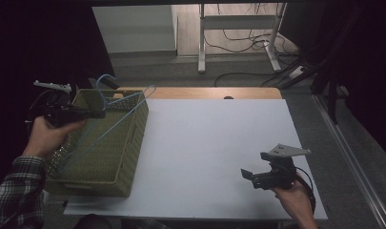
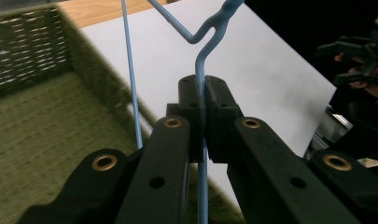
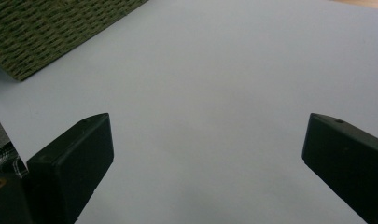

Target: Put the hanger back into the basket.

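My left gripper (image 2: 204,100) clamps the neck of the thin blue wire hanger (image 1: 115,116), holding it tilted over the olive-green woven rectangular basket (image 1: 128,143) at the table's left edge. My right gripper (image 3: 207,154) hangs over the bare white tabletop (image 1: 214,143) near the right corner, jaws spread wide, nothing between them.

You face a white table (image 1: 214,157) with a wooden far edge (image 1: 205,92). Beyond it: grey floor (image 1: 181,71), white desk frame (image 1: 238,28), tangled cables (image 1: 248,40). Room dim.
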